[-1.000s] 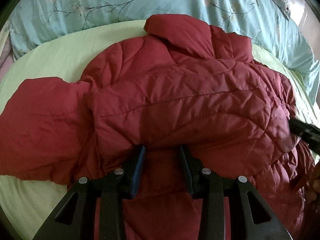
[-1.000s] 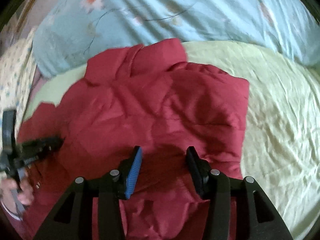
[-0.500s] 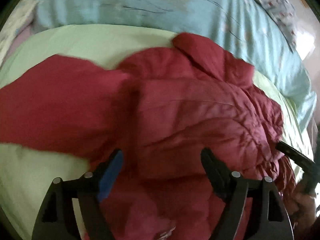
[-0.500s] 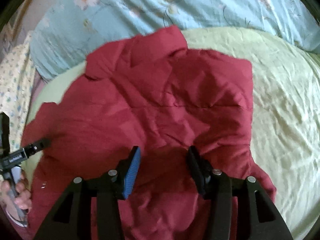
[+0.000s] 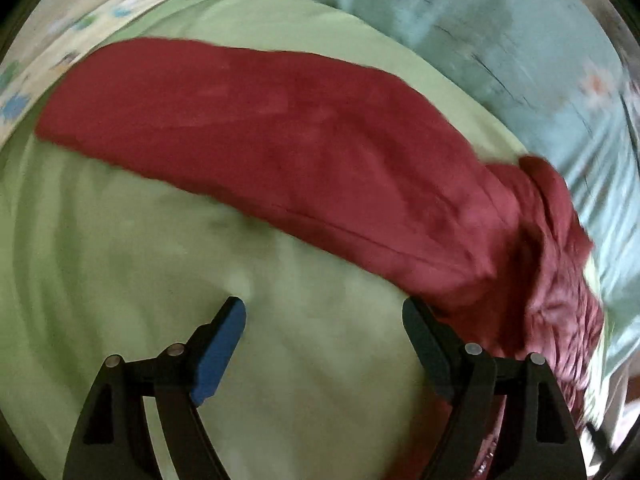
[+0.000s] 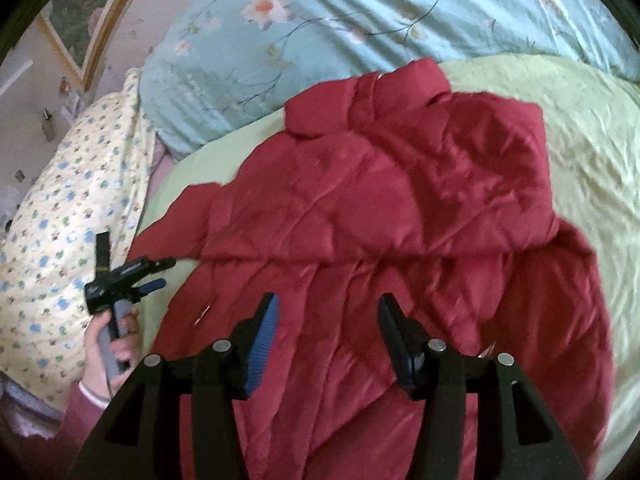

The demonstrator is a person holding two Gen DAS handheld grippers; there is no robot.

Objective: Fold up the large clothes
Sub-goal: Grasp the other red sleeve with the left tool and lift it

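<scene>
A dark red quilted jacket [image 6: 384,216] lies on the light green sheet [image 6: 592,168], collar toward the pillows, its right side folded over the body. Its left sleeve [image 5: 256,136] stretches out flat to the left in the left wrist view. My left gripper [image 5: 324,316] is open and empty over bare sheet, just in front of the sleeve; it also shows in the right wrist view [image 6: 160,274] at the jacket's left edge. My right gripper [image 6: 328,312] is open and empty above the jacket's lower body.
A light blue floral duvet [image 6: 360,12] lies bunched across the head of the bed. A yellow patterned pillow [image 6: 60,208] sits at the left edge. A framed picture [image 6: 84,12] hangs on the wall behind.
My left gripper let go of the jacket, opened wide and swung left toward the outstretched sleeve. My right gripper pulled back a little and stayed open.
</scene>
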